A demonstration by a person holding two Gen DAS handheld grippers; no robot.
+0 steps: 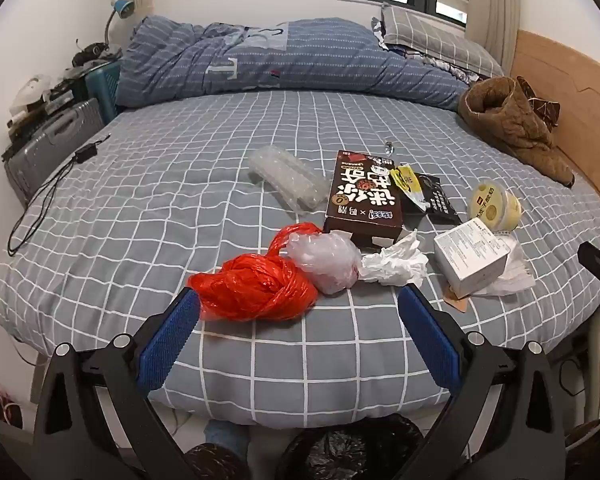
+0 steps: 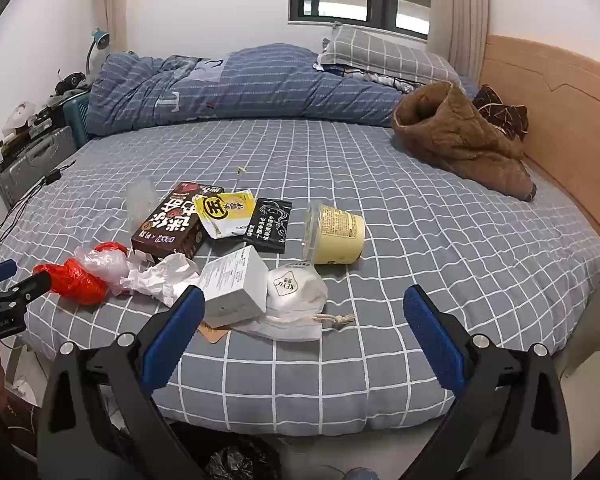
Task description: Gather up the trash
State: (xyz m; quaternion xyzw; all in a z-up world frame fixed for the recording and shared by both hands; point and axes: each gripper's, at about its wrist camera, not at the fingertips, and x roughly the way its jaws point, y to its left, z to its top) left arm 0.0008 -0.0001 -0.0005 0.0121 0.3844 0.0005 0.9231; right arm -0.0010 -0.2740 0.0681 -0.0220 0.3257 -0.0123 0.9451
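Trash lies in a loose row on the grey checked bed. In the left wrist view, a red plastic bag [image 1: 252, 286] sits just ahead of my open left gripper [image 1: 298, 296], with a clear bag [image 1: 326, 264], crumpled tissue [image 1: 394, 266], a brown box [image 1: 366, 198] and a clear blister tray [image 1: 288, 180] beyond. In the right wrist view, my open right gripper [image 2: 304, 298] hovers before a white box [image 2: 236, 290] and a white drawstring pouch [image 2: 296, 296]. A yellow cup [image 2: 336, 234] lies on its side. A yellow wrapper [image 2: 226, 212] and black sachet [image 2: 269, 224] lie nearby. Nothing is held.
A black-lined bin [image 1: 352, 452] stands below the bed's near edge. A folded blue duvet [image 1: 292, 60] and pillow [image 2: 384, 56] lie at the far side, a brown jacket [image 2: 460, 136] by the wooden headboard [image 2: 560, 112]. A cable [image 1: 48, 196] and suitcase [image 1: 52, 144] are at left.
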